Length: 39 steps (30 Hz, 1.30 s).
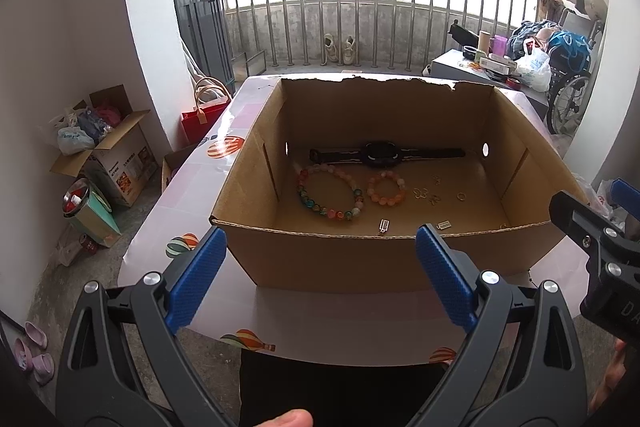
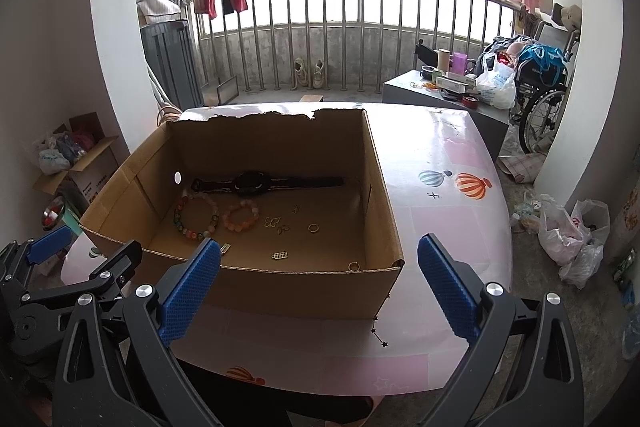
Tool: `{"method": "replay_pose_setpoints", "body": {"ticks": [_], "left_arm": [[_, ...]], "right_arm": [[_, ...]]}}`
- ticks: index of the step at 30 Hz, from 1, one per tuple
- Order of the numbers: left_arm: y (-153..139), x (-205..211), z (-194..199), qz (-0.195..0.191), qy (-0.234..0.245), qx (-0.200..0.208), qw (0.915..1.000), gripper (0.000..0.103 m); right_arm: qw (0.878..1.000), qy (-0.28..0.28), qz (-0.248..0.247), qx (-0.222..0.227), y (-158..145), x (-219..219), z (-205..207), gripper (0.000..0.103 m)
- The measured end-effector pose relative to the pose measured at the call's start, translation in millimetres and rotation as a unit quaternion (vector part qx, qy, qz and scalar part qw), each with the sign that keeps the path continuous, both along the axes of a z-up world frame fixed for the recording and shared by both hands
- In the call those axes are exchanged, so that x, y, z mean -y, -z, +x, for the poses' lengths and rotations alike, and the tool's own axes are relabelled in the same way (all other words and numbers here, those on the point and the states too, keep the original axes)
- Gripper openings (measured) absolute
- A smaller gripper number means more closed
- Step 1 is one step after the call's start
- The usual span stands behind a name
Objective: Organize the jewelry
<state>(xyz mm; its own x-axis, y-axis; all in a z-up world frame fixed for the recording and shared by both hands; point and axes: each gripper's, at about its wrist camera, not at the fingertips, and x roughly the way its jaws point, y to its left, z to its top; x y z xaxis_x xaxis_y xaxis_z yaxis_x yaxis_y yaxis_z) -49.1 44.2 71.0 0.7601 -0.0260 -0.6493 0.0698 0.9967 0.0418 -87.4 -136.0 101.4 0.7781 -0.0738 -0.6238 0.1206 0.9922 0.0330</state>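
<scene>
Left gripper (image 1: 320, 267), right gripper (image 2: 320, 275): both agape.

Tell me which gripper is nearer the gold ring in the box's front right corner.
Right. The right gripper hovers open just before the box wall, the gold ring between its fingers. The left gripper is open too, further left of the ring.

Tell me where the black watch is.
The black watch lies flat inside the cardboard box, along its far wall, just behind the two bead bracelets.

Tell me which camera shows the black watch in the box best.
The left wrist view: the watch lies near the middle of the picture, full length against the far wall of the box. The right wrist view shows the whole watch too, but smaller and off to the left.
</scene>
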Motion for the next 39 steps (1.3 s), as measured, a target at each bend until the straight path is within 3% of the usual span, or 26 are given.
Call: {"method": "replay_pose_setpoints", "body": {"ticks": [39], "left_arm": [[2.5,-5.0,5.3,0.010,-0.012,-0.004,0.9999,0.092]], "right_arm": [[1.000,0.009,0.009,0.005,-0.6,-1.9,-1.6,0.096]]}}
